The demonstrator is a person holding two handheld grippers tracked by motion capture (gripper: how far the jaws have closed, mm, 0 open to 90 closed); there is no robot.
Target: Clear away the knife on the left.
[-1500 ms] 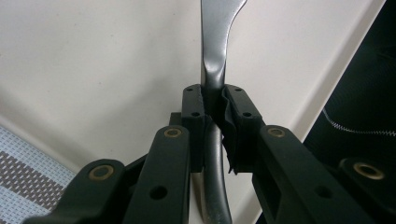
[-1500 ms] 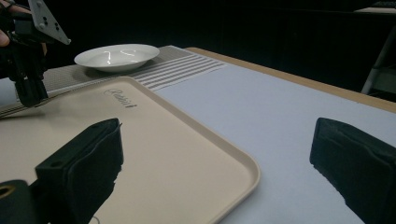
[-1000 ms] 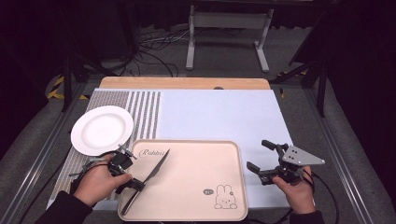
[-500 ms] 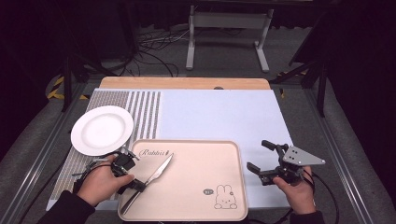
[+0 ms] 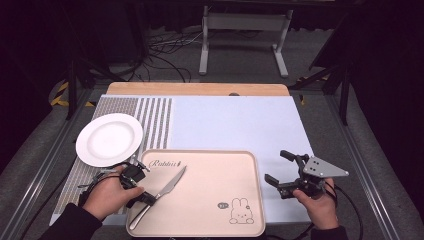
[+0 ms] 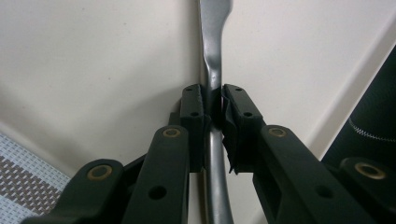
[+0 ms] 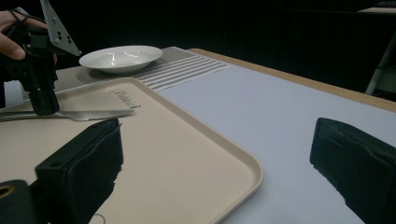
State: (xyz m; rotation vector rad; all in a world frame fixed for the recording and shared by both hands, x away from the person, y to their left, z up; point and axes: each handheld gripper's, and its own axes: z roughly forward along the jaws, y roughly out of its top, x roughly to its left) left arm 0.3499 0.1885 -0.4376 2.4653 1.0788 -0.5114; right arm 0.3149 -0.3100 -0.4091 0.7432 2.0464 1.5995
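The beige tray (image 5: pixel 215 165) lies between the two grippers, its rabbit drawing nearer the right one. A white plate (image 5: pixel 109 139) sits just beyond the left gripper (image 5: pixel 141 192), off the tray. That gripper's jaws pinch a table knife (image 5: pixel 167 187) at its neck, blade pointing ahead of them over the tray. The right gripper (image 5: pixel 280 170) hovers beside the tray's edge, jaws spread wide.

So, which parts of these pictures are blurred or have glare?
Left gripper view: the knife shines, and its near end blurs. Right gripper view: the near jaws are soft, the plate carries small highlights. High view: evenly lit table, dark surroundings.
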